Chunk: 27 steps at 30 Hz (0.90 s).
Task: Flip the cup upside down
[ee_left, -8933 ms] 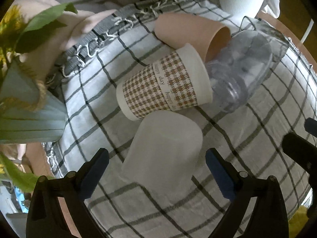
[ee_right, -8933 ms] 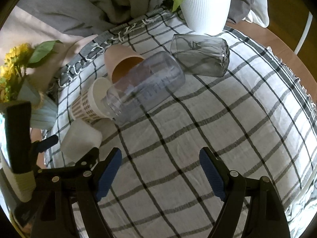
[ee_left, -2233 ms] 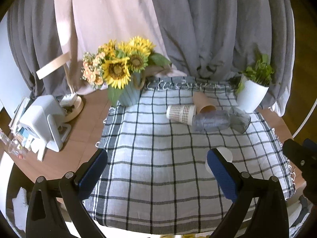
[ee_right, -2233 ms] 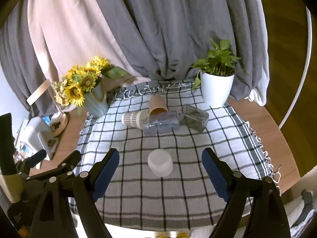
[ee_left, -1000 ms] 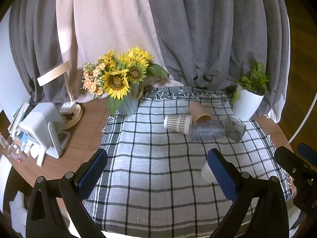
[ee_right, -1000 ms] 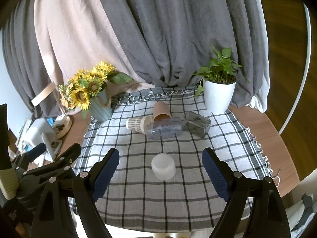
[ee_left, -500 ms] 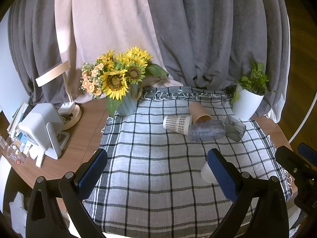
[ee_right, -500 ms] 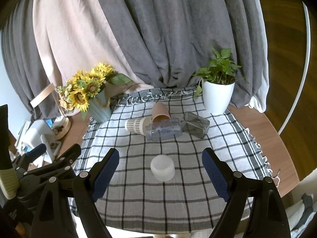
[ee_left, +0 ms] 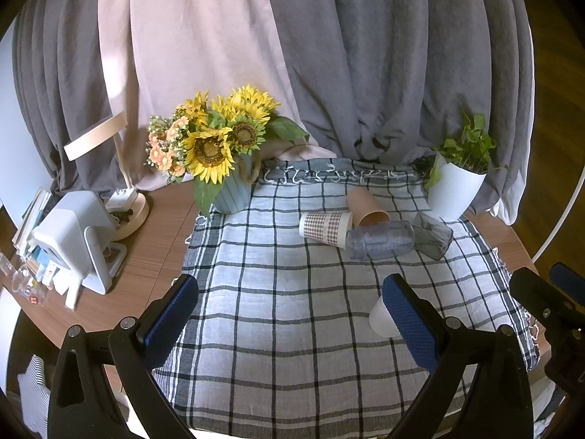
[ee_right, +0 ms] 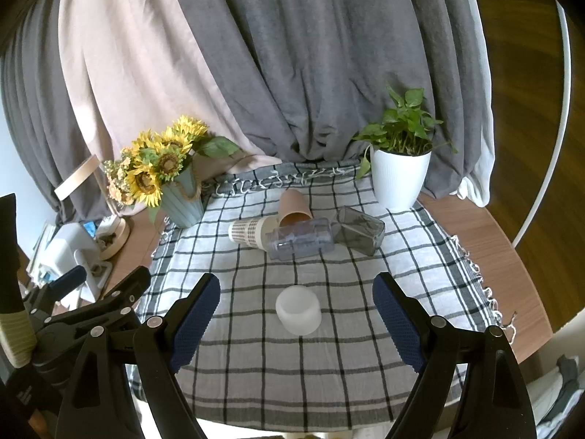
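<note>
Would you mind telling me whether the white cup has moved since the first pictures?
Yes. It lay on its side against the checked cup; now the white cup stands upside down alone, nearer the cloth's front edge.

Inverted white cup (ee_right: 298, 309) on checked cloth (ee_right: 351, 373)

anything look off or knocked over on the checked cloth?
Four vessels lie on their sides in a touching cluster at the back: houndstooth paper cup, tan cup, clear bottle, smoky glass. The frosted white cup stands apart, base up. No spills visible.
</note>
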Each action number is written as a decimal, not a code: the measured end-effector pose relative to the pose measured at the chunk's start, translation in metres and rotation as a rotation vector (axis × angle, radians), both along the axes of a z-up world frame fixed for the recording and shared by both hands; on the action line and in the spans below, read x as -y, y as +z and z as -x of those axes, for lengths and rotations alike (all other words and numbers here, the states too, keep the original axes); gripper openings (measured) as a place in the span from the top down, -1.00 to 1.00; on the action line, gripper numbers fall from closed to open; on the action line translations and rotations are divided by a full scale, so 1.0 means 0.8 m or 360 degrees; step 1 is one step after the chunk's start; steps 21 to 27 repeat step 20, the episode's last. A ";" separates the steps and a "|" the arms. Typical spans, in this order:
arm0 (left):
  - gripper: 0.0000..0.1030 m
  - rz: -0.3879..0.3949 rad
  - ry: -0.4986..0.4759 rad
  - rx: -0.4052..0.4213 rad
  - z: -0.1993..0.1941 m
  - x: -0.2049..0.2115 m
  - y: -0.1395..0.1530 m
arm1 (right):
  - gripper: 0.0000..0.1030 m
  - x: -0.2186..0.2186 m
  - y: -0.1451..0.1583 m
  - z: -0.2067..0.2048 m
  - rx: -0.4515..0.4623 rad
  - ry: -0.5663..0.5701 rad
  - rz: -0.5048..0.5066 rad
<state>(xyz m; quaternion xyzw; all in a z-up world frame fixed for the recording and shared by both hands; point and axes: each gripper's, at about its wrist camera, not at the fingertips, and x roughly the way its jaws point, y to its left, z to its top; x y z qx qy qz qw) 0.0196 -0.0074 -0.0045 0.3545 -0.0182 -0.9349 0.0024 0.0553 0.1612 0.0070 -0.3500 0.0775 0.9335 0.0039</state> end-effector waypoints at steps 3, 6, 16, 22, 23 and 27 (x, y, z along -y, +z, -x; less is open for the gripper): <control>-0.99 0.0001 0.0000 0.0000 0.000 0.000 0.000 | -0.66 0.000 0.000 0.000 0.0000 0.0000 0.0001; -0.99 0.0003 0.0002 0.0001 -0.002 0.000 -0.001 | -0.66 -0.001 -0.001 -0.001 -0.0001 0.0001 0.0004; -0.99 0.0001 -0.0002 0.0008 -0.007 0.001 -0.003 | -0.66 -0.001 -0.001 -0.005 0.0007 0.0009 0.0005; -0.99 0.0000 -0.0003 0.0009 -0.007 0.002 -0.003 | -0.66 -0.001 -0.001 -0.005 0.0007 0.0009 0.0007; -0.99 0.0000 -0.0003 0.0009 -0.007 0.002 -0.003 | -0.66 -0.001 -0.001 -0.005 0.0007 0.0009 0.0007; -0.99 0.0000 -0.0003 0.0009 -0.007 0.002 -0.003 | -0.66 -0.001 -0.001 -0.005 0.0007 0.0009 0.0007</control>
